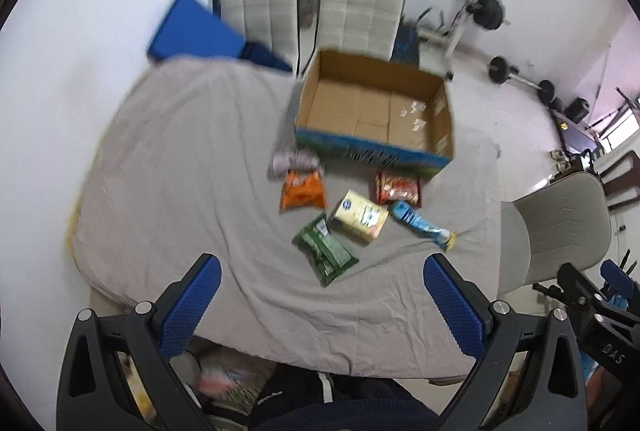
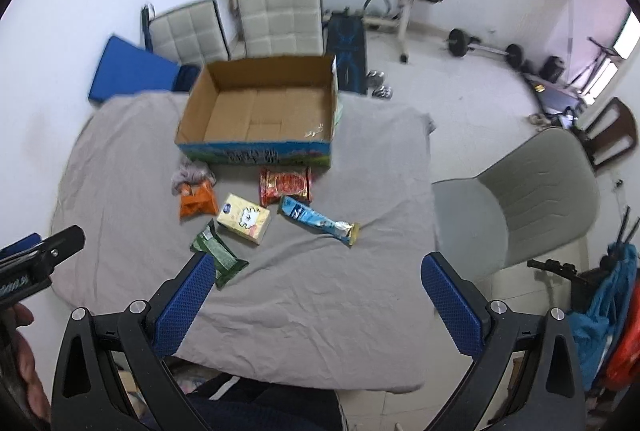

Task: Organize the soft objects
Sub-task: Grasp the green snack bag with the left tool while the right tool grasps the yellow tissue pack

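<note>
Your left gripper (image 1: 322, 295) and right gripper (image 2: 316, 295) hover with jaws wide apart, holding nothing. Crinkly snack packets, including a green one (image 2: 219, 254), and a yellow tissue pack (image 2: 244, 219) lie mid-table on wrinkled grey cloth (image 2: 304, 295), before the open cardboard box (image 2: 260, 111).

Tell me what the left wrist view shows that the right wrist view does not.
Only the left wrist view shows the right gripper, at its right edge. Only the right wrist view shows the left gripper with the hand holding it, plus a brown chair. Both show the empty cardboard box, green packet, orange packet, tissue pack and open fingers.
</note>
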`<state>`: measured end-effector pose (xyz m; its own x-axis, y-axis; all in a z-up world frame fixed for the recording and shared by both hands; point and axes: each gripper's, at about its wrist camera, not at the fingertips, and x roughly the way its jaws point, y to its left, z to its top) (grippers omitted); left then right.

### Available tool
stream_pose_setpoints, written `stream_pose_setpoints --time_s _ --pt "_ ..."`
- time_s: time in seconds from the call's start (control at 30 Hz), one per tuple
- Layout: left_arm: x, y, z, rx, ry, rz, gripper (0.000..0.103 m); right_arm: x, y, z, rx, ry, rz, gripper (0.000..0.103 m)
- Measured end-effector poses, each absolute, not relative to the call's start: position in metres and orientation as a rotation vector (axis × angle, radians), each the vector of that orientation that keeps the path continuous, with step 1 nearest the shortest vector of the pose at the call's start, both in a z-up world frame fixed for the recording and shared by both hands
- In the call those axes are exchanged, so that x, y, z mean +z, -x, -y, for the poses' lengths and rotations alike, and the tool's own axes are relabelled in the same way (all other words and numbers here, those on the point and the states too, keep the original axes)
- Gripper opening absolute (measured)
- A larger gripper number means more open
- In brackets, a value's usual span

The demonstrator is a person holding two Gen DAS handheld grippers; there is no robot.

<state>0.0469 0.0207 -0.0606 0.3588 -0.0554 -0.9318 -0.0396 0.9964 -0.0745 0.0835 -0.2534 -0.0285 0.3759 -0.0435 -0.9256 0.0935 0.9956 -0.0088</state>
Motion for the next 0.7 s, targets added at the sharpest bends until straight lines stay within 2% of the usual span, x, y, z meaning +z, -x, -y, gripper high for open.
stream_pose_setpoints --time_s 0.27,0.4,0.6,0.67,0.7 --pt "-0.235 -0.107 -0.028 0.03 0.321 -1.538 0.102 -0.16 -0.16 0.249 0.02 0.055 -1.352 0.103" --pt "-0.317 -0.122 -0.028 0.07 0.476 -1.666 0.097 -0.222 -0.196 0.226 0.105 0.128 -1.412 0.103" --pt "-0.398 -0.129 -0.021 0.115 0.667 -1.752 0.096 -0.285 -0.239 0.171 0.275 0.3 -1.467 0.103" --pt "-0.412 -0.13 -0.021 0.125 0.712 -1.741 0.084 -0.294 -0.245 0.156 0.308 0.359 -1.476 0.103" --pt "-0.417 -0.129 -0.021 0.132 0.723 -1.741 0.07 -0.301 -0.248 0.148 0.327 0.398 -1.483 0.103"
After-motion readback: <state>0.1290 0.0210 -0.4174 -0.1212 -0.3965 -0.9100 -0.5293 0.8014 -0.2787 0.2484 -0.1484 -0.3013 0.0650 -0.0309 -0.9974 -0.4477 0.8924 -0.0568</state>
